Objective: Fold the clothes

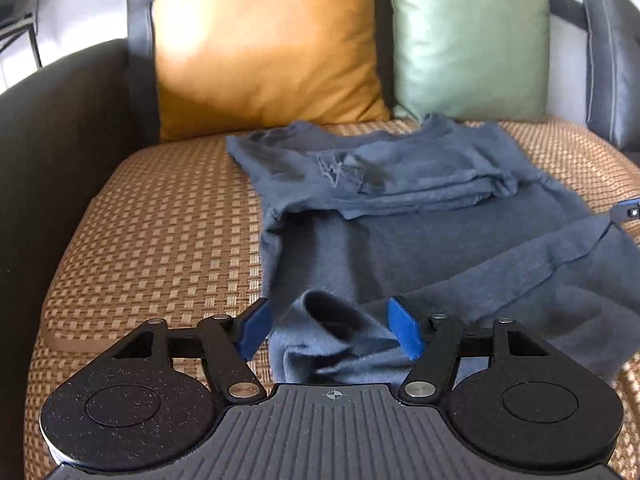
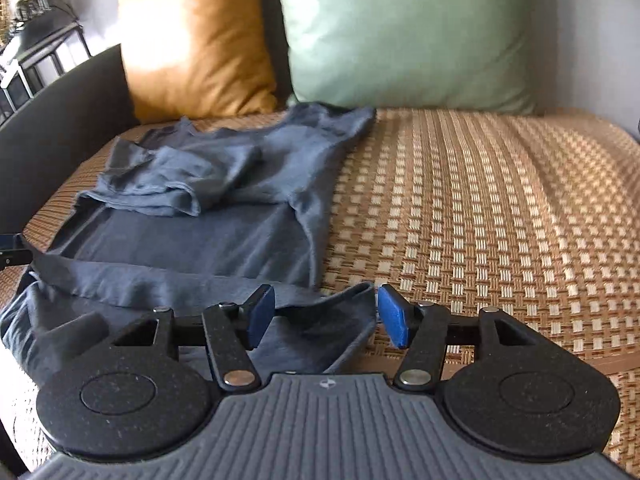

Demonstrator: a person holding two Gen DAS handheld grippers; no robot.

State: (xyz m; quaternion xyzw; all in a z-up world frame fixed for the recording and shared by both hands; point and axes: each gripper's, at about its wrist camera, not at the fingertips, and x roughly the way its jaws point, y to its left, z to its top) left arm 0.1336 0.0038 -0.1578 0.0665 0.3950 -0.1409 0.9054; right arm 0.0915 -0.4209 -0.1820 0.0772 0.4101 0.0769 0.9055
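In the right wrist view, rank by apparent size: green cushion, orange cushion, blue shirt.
1. green cushion
2. blue shirt, though it lies nearer the camera, so the ranking is unsure
3. orange cushion

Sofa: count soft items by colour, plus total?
Blue-grey shirt: 1
Mustard cushion: 1
Green cushion: 1
Total: 3

A woven rattan-pattern seat mat [image 1: 160,220] in brown and cream covers a dark sofa [image 1: 60,128]. Two cushions lean upright against the backrest, side by side: a mustard-orange cushion [image 1: 264,40] and a pale green cushion [image 1: 468,36]. A dark metal-framed stand [image 2: 44,52] is visible beyond the sofa arm.
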